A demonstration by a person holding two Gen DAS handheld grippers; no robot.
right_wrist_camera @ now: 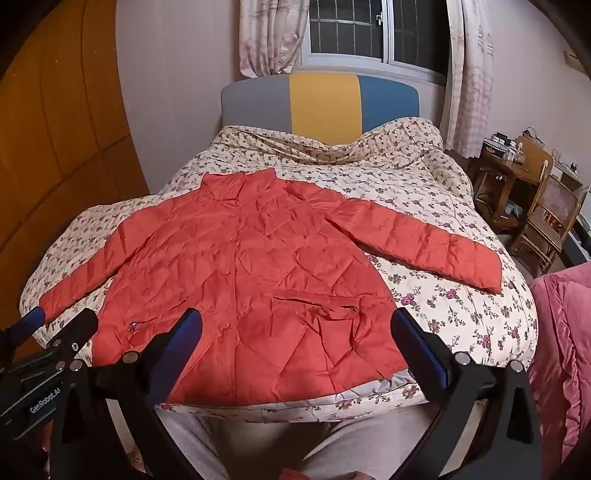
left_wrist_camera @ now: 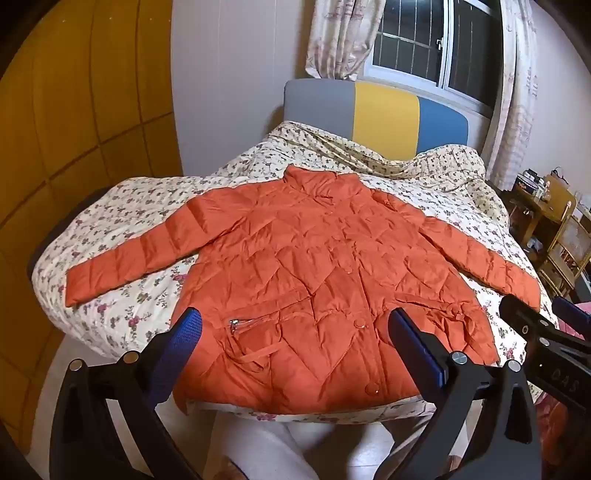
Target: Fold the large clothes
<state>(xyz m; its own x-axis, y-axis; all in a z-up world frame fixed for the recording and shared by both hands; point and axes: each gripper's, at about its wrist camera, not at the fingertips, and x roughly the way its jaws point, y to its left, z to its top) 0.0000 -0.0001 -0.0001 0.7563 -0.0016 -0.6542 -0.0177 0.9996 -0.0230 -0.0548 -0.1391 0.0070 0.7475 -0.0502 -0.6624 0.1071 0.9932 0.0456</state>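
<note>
An orange quilted jacket (left_wrist_camera: 317,266) lies flat, front up, on the floral bedspread (left_wrist_camera: 122,218), collar toward the headboard and both sleeves spread out to the sides. My left gripper (left_wrist_camera: 295,332) hovers over the jacket's hem, open wide, nothing between its blue pads. In the right wrist view the same jacket (right_wrist_camera: 243,273) fills the left and middle of the bed. My right gripper (right_wrist_camera: 295,332) stands open above the hem's right part, empty. The right gripper's fingers (left_wrist_camera: 524,317) show at the right edge of the left wrist view. The left gripper (right_wrist_camera: 59,325) shows at the left of the right wrist view.
The headboard (right_wrist_camera: 321,103) is grey, yellow and blue under a curtained window (right_wrist_camera: 351,33). A wooden wardrobe (left_wrist_camera: 74,110) stands at the left. Wooden chairs and a cluttered desk (right_wrist_camera: 532,184) sit at the right. A pink quilt (right_wrist_camera: 561,332) lies beside the bed. The person's pale trousers (left_wrist_camera: 295,446) show below.
</note>
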